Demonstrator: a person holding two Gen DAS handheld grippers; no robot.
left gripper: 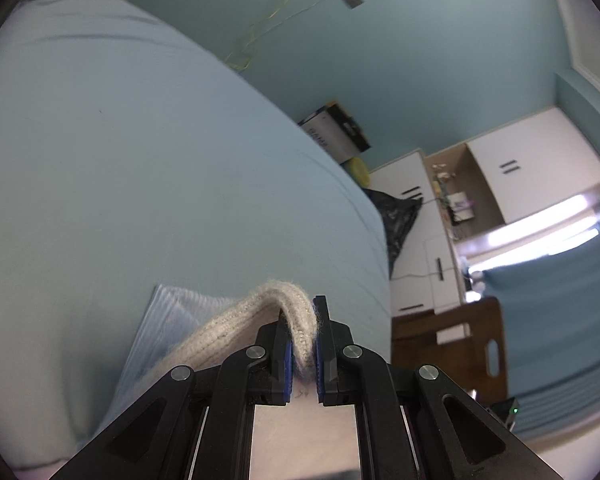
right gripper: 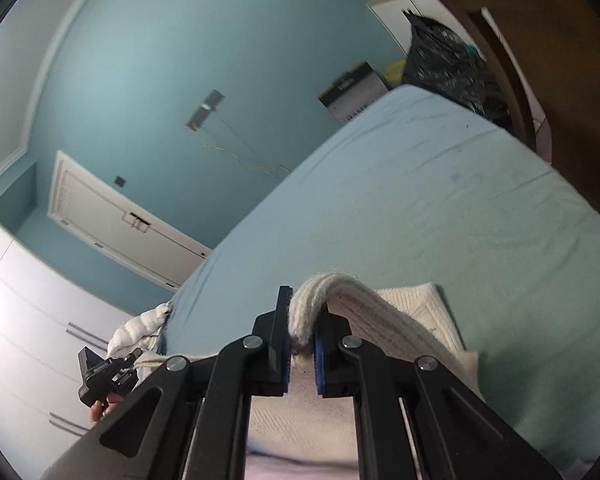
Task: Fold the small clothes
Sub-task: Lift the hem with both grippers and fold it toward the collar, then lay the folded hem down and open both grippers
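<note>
Slip risk: left hand-held gripper (left gripper: 302, 354) and right hand-held gripper (right gripper: 302, 354) each pinch only sweater (right gripper: 380, 320) hem (thick knit); uneven pull skews fold on bed (right gripper: 460, 200).

Right gripper (right gripper: 302, 336): jaws pinched on the ribbed edge of a cream knit garment (right gripper: 380, 320), blue pads against the cloth
Garment: edge lifted, arching over the right-hand finger; the rest trails down onto the bed sheet (right gripper: 440, 208)
Bed sheet: light blue, faintly creased
Left gripper (right gripper: 108, 374): low left beside the bed edge, small and partly hidden, grip state unclear
Background: teal wall, white door (right gripper: 112, 220), black bag (right gripper: 448, 64) past the far corner of the bed
</note>
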